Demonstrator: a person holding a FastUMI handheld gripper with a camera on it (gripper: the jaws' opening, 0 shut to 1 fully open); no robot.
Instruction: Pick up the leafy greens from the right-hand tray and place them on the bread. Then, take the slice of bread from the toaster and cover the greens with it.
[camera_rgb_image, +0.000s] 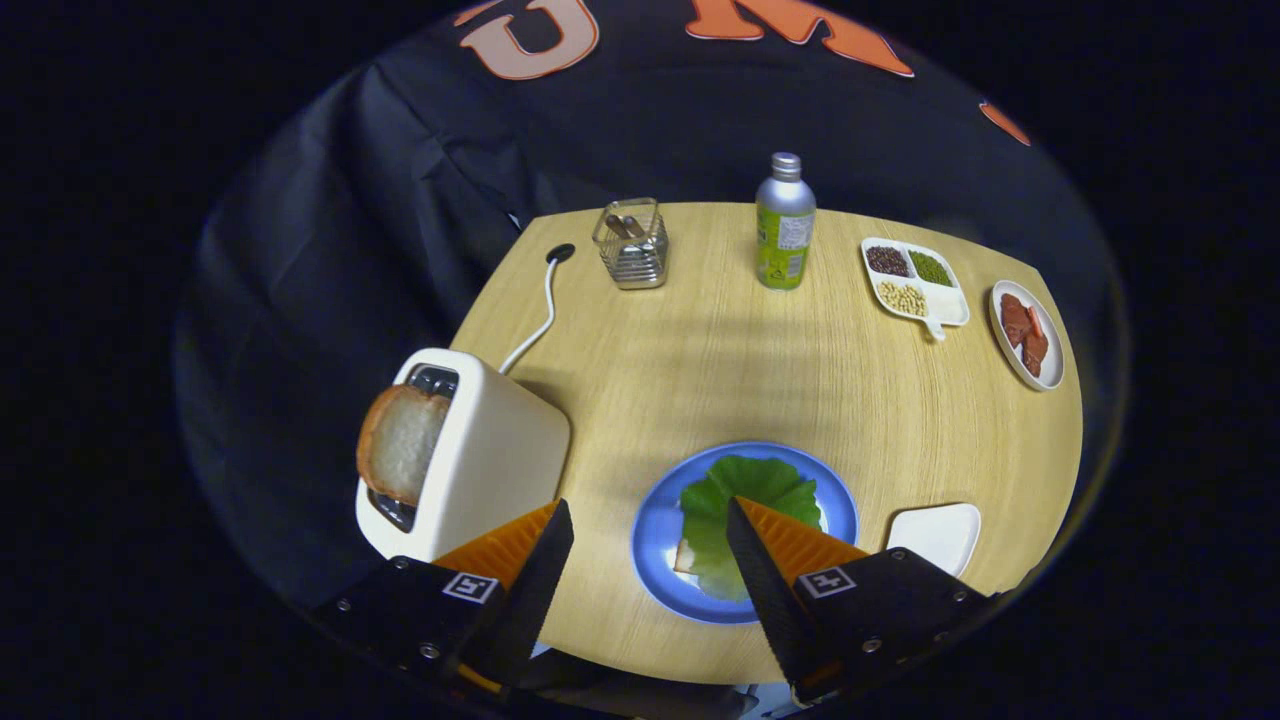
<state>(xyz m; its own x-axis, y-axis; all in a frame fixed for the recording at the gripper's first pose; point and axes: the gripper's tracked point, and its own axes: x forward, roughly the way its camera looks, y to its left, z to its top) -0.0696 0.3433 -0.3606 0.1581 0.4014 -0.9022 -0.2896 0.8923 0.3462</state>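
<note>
The gripper (650, 520) is wide open and holds nothing. Its two fingers stand far apart above the near edge of the round, light wooden tabletop (720, 370).

Just ahead of the fingers, near that edge, sits a round blue plate (655, 560). On it lies a big flat green leaf (745, 485). A small pale corner of a bread slice (686, 556) peeks out from under the leaf. So the first job looks done: the greens are on the bread.

Beside the plate, toward the right edge, is a small white square tray (940, 533) with nothing on it.

By the left edge stands a cream toaster (490, 460). A slice of bread with a brown crust and white middle (400, 445) sticks up out of its slot. That slice looks soft and is not yet taken. I think the job left is to grab it and lay it on the leaf.

Farther back stand a clear cup holder (632, 243), a silver and green bottle (784, 225), a white dish of beans (915, 280) and a white plate of red meat (1026, 334).
</note>
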